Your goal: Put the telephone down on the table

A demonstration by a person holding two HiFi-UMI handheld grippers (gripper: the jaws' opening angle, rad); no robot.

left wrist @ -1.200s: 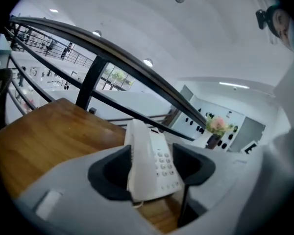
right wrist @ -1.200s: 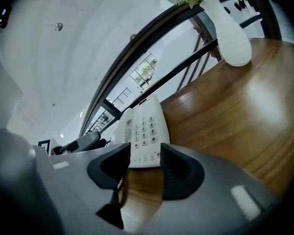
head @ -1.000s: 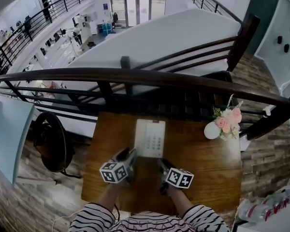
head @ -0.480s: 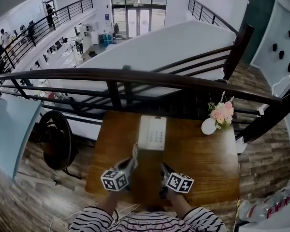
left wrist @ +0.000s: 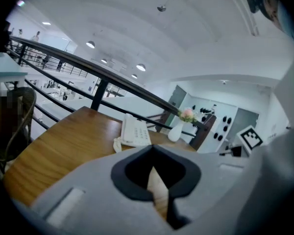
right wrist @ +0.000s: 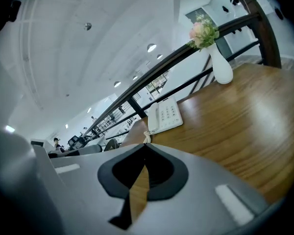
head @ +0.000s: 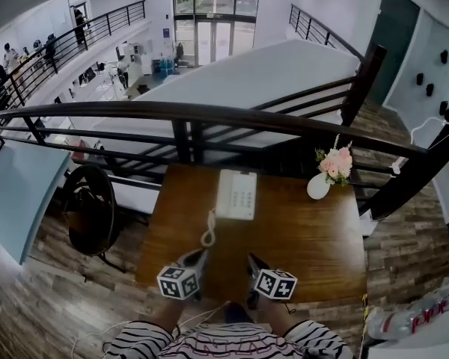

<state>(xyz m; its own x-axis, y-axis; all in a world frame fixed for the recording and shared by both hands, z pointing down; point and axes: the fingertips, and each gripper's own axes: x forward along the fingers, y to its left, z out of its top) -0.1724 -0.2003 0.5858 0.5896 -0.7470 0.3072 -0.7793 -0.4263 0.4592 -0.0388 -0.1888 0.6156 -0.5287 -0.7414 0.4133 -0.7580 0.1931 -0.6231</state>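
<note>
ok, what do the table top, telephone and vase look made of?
The table top looks like wood or veneer: warm brown, visible grain, slight sheen. The telephone seems white plastic: matte moulded body, keypad. The vase is smooth, white, faintly glossy: probably ceramic, possibly glass.

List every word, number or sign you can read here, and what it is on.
Nothing can be read.
Phone keys: too small to read.
Red print on the white thing at lower right: blurred.
Markers on the left claw and right claw: black-and-white patterns only, no letters.
</note>
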